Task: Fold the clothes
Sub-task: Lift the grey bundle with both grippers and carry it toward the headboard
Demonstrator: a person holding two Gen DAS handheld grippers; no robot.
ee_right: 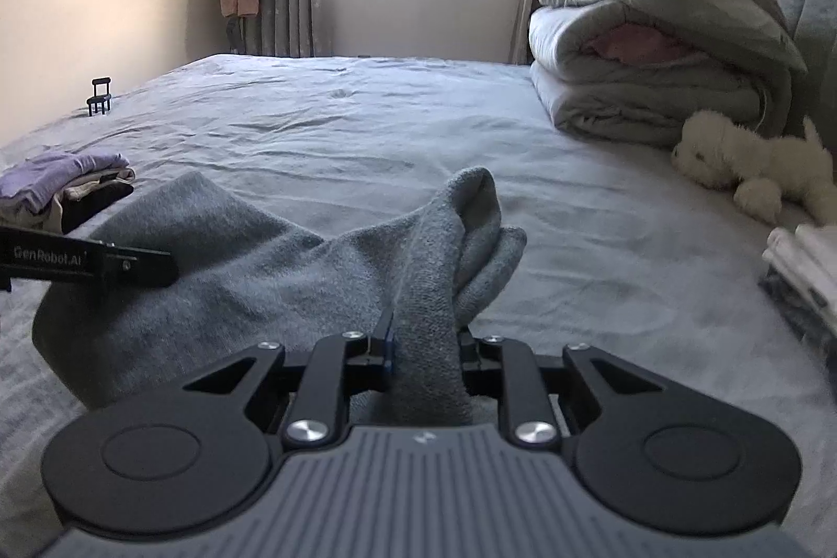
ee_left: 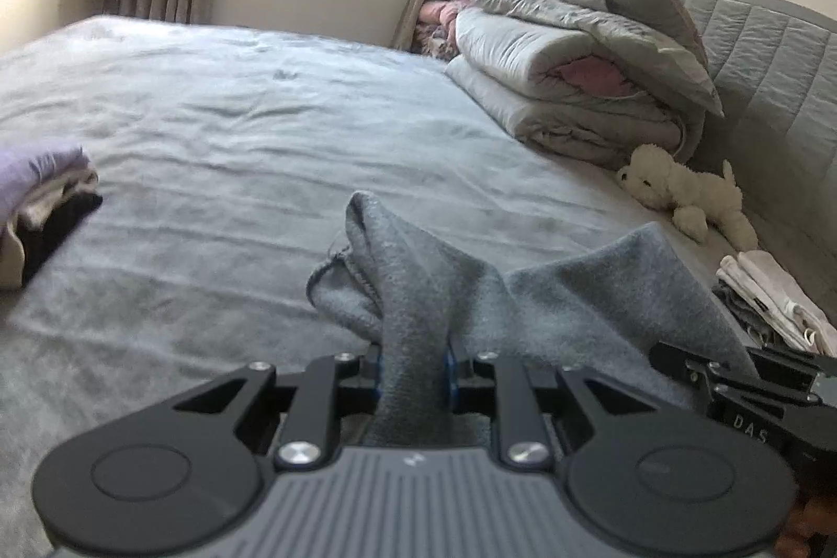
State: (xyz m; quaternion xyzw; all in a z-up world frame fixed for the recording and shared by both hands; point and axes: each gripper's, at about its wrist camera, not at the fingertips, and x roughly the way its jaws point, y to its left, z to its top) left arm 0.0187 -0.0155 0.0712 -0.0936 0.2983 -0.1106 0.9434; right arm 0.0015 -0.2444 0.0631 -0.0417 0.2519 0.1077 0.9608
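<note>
A grey fleece garment (ee_left: 575,296) is held up over the bed between both grippers. My left gripper (ee_left: 413,369) is shut on one bunched corner of it, which sticks up past the fingers. My right gripper (ee_right: 426,349) is shut on the other bunched corner; the garment (ee_right: 209,275) sags to the left of it. The right gripper's body shows at the lower right of the left wrist view (ee_left: 743,380). The left gripper's side shows at the left of the right wrist view (ee_right: 89,262). The fingertips are hidden by cloth.
The bed (ee_left: 235,129) has a grey sheet. A pile of folded clothes (ee_left: 36,202) lies at the left. A folded duvet (ee_left: 586,61) and a white plush dog (ee_left: 690,197) lie at the right by the headboard. White folded cloths (ee_left: 774,302) lie near the right edge.
</note>
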